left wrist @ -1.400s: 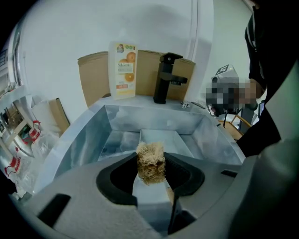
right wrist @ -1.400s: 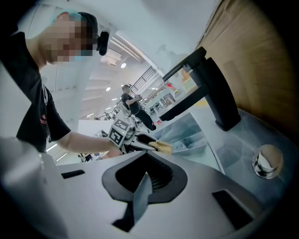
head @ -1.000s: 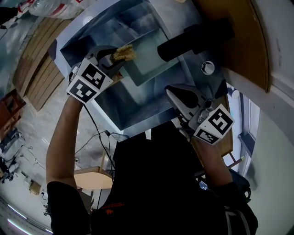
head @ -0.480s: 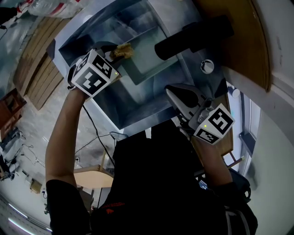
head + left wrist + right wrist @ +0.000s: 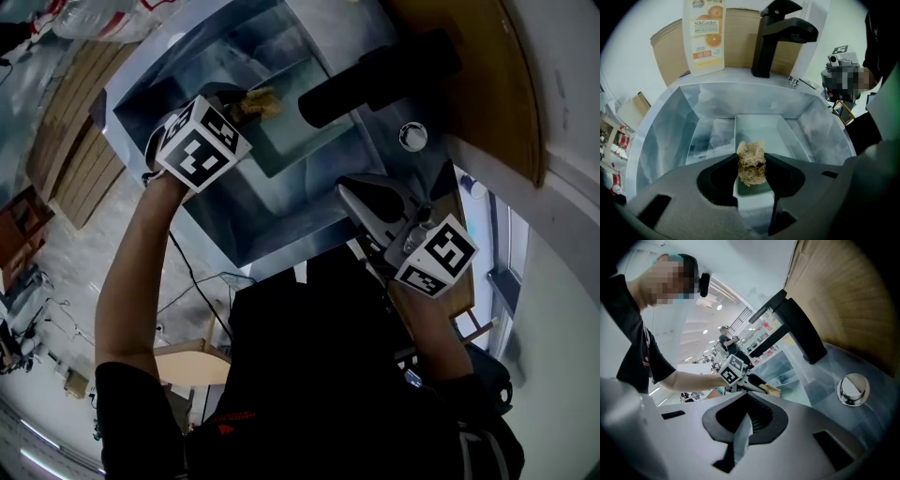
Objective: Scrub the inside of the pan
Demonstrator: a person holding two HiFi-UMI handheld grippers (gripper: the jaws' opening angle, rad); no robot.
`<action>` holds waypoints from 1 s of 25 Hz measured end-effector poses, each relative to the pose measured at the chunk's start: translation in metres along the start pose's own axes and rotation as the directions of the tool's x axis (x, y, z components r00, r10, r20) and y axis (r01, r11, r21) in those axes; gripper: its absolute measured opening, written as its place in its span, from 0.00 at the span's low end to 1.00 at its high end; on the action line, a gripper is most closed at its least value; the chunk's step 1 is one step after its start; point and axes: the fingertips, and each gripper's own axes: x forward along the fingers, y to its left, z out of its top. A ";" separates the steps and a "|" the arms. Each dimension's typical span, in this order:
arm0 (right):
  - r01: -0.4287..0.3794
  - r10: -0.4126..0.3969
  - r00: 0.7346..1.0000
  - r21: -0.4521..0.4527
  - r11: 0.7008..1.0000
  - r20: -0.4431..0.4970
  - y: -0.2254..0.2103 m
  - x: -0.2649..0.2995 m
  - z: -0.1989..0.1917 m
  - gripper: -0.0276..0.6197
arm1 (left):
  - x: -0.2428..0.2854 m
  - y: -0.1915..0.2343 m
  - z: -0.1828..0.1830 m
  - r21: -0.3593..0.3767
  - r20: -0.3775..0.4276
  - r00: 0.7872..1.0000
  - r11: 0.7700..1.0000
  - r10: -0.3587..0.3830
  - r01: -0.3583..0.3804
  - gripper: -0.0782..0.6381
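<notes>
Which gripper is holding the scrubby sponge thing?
The left gripper: its jaws pinch the tan scrubber by the pan. The right gripper is shut with nothing in it.

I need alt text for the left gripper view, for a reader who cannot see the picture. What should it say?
The left gripper's tongs are shut on a tan fibrous scrubber, held over the near end of a rectangular pan that lies in a steel sink. Behind the sink stand a black faucet and a SolGarden bottle.
</notes>
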 end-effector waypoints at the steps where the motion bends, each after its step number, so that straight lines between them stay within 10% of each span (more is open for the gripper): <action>1: 0.003 -0.003 1.000 0.002 1.000 0.000 -0.001 -0.002 0.000 0.05 | 0.003 -0.001 0.004 0.003 0.001 1.000 1.000 -0.003 0.003 0.35; 25: -0.001 0.001 1.000 0.002 1.000 -0.023 0.001 0.006 0.001 0.05 | 0.022 0.009 0.040 0.003 0.082 0.997 1.000 -0.016 0.015 0.35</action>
